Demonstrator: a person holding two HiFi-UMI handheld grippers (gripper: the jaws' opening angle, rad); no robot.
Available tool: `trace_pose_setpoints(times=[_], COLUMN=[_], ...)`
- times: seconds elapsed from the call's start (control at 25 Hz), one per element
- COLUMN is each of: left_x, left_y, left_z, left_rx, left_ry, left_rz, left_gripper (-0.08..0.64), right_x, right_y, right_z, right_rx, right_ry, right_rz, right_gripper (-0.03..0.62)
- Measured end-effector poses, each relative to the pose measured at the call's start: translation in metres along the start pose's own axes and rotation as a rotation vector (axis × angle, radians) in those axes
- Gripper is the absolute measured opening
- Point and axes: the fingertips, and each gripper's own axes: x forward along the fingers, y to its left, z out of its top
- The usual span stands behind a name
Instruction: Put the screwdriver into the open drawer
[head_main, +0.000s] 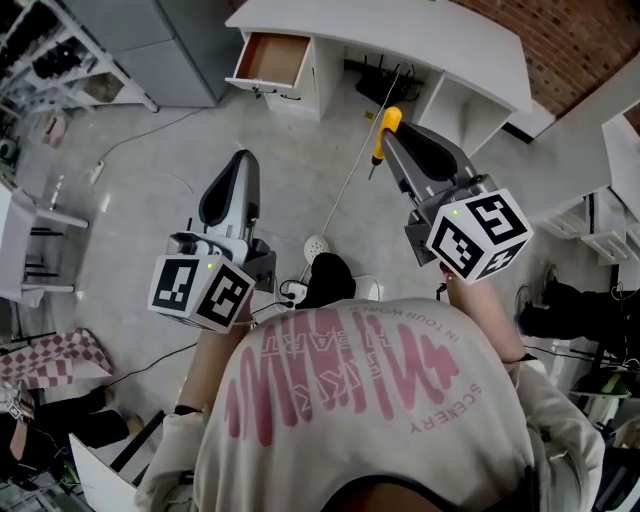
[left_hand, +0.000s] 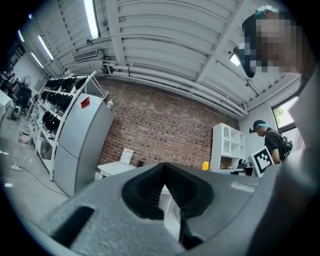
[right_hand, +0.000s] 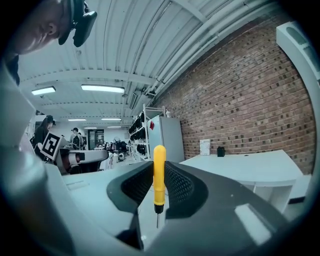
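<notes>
A screwdriver with a yellow handle stands upright between the jaws of my right gripper, blade pointing down. In the right gripper view the screwdriver is pinched at the tips of the right gripper. The open drawer has a brown inside and juts from the left end of a white desk, ahead and to the left of the screwdriver. My left gripper hangs over the floor, jaws together and empty. In its own view the left gripper points at the desk.
A thin cable runs across the grey floor from the desk toward my feet. A grey fridge and racks of shelves stand to the left. A power strip lies on the floor. Another person stands far right.
</notes>
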Motion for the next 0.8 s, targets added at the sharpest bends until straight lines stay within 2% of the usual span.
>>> trace_pose_setpoints(times=[0.4, 0.68, 0.8], left_x=[0.102, 0.169, 0.185], left_y=[0.103, 0.192, 0.214], left_z=[0.032, 0.058, 0.058], left_rx=[-0.017, -0.011, -0.013], left_ry=[0.003, 0.018, 0.026], left_rz=[-0.025, 0.006, 0.017], left_gripper=[0.000, 0.002, 0.002], right_x=[0.131, 0.240, 0.268], right_y=[-0.046, -0.071, -0.080], right_z=[0.023, 0.051, 0.053], right_rx=[0.019, 0.004, -0.005], right_ry=[0.028, 0.040, 0.056], right_rz=[-0.022, -0.014, -0.011], right_gripper=[0.081, 0.081, 0.081])
